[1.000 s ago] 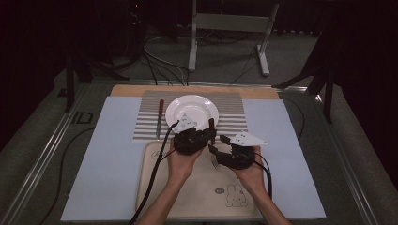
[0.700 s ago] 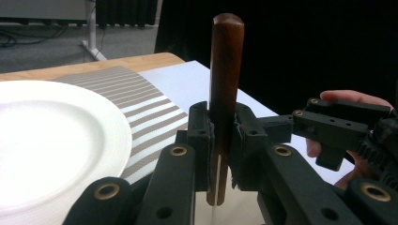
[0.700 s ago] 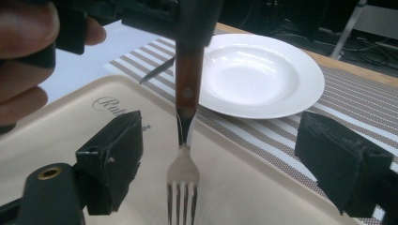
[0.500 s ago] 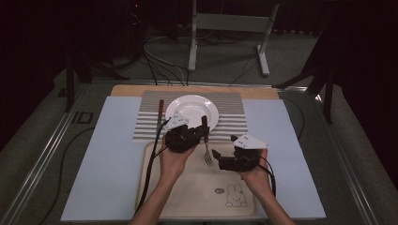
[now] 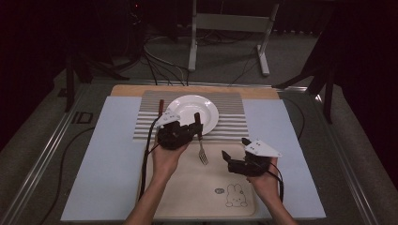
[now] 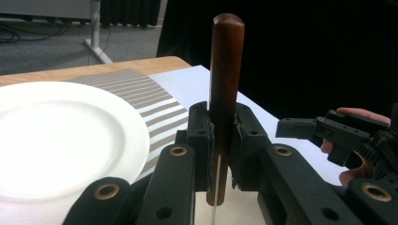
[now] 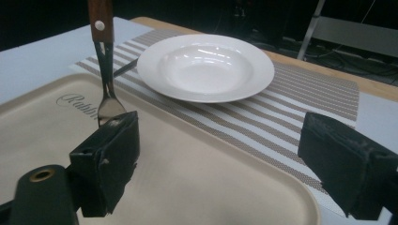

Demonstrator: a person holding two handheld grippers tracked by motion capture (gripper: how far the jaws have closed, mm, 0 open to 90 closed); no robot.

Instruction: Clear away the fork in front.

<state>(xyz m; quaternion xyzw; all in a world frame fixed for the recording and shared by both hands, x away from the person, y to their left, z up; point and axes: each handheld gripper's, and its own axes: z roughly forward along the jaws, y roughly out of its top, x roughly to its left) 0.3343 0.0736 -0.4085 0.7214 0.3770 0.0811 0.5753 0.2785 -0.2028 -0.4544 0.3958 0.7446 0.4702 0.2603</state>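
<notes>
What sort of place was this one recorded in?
Probably a lab or studio set up as a mock dining spot: a white plate on a striped placemat, a beige tray, dark curtains, loose floor cables, and a metal stand behind the table.

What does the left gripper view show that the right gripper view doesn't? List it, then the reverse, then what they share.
Left gripper view: the fork's brown wooden handle upright, clamped in the left gripper; the right gripper in a hand farther off.

Right gripper view: the fork's metal tines hanging above a beige tray with lettering; the right gripper's own jaws, which have just been opening, with nothing between them.

Both: the white plate on the striped placemat, and the fork.
</notes>
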